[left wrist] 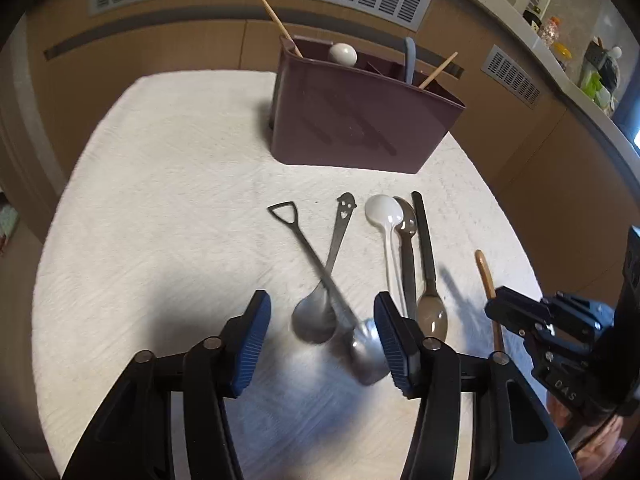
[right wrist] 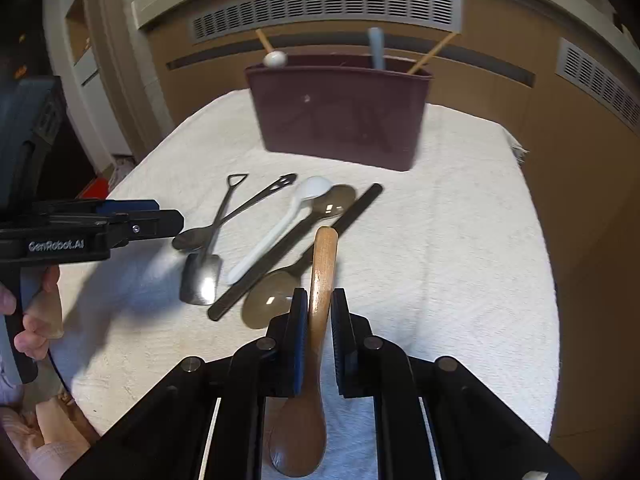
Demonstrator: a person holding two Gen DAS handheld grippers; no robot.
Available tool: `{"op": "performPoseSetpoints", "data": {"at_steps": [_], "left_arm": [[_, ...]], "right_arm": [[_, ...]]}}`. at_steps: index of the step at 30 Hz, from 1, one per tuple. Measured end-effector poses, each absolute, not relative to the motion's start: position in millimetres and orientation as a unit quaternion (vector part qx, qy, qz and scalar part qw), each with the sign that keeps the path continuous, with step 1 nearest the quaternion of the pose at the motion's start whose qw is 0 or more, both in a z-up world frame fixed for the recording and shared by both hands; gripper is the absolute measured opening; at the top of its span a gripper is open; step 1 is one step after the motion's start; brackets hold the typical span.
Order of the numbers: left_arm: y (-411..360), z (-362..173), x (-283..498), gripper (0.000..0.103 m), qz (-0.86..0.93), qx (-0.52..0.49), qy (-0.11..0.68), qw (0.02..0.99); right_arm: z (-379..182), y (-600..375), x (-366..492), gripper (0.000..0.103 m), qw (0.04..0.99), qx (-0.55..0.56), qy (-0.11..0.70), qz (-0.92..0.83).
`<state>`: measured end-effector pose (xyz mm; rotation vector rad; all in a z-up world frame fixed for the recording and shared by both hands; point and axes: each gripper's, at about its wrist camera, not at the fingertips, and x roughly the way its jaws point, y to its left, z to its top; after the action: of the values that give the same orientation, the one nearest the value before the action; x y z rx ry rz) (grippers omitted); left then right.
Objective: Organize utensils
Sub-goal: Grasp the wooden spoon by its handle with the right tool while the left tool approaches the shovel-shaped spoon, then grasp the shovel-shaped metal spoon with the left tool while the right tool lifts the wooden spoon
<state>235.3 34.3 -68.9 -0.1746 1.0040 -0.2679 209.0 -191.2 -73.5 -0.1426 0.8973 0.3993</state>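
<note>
My right gripper [right wrist: 320, 294] is shut on the handle of a wooden spoon [right wrist: 326, 248], whose bowl hangs low between the fingers. In the left wrist view the same spoon [left wrist: 486, 276] pokes out of the right gripper [left wrist: 502, 310] at the right. My left gripper [left wrist: 324, 340] stands open low over the bowls of two crossed metal spoons: a smiley-handled one [left wrist: 314, 320] and a shovel-shaped one [left wrist: 368, 354] beside the right pad. A maroon utensil caddy [left wrist: 360, 120] stands at the back with a white spoon, a blue handle and wooden sticks in it.
On the white cloth [left wrist: 160, 200] also lie a white plastic spoon [left wrist: 384, 212] and two translucent brown spoons with black handles [left wrist: 432, 312], side by side. A person's hand [right wrist: 36, 320] holds the left gripper. Wood panelling with vents stands behind the table.
</note>
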Motion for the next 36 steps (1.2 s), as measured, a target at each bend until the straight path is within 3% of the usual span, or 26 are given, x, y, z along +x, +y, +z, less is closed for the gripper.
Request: {"op": "performPoseSetpoints", "data": {"at_steps": [2, 4, 14, 16, 28, 33, 36], "left_arm": [[30.6, -70.3, 253.1, 0.036, -0.122, -0.078, 0.497, 0.856], [27.9, -73.6, 269.4, 0.031, -0.114, -0.076, 0.516, 0.846], [9.0, -89.3, 309.9, 0.02, -0.086, -0.048, 0.553, 0.827], [4.8, -89.5, 307.2, 0.013, -0.086, -0.033, 0.544, 0.834], [13.4, -40.8, 218.8, 0.007, -0.12, -0.034, 0.403, 0.907], [18.8, -37.4, 213.0, 0.007, -0.126, -0.046, 0.42, 0.898], [22.6, -47.2, 213.7, 0.009, -0.115, -0.047, 0.435, 0.892]], "right_arm": [[-71.8, -199.9, 207.5, 0.01, 0.883, -0.059, 0.426, 0.187], [-70.7, -205.7, 206.0, 0.01, 0.887, -0.053, 0.42, 0.185], [-75.4, -221.2, 205.8, 0.01, 0.892, -0.041, 0.413, 0.176], [-76.6, -222.7, 206.6, 0.01, 0.892, -0.04, 0.415, 0.174], [-53.3, -226.4, 202.6, 0.009, 0.903, -0.021, 0.386, 0.188], [-59.5, -222.6, 210.3, 0.009, 0.887, -0.038, 0.418, 0.192], [-73.0, -221.6, 216.4, 0.015, 0.877, -0.041, 0.442, 0.183]]}}
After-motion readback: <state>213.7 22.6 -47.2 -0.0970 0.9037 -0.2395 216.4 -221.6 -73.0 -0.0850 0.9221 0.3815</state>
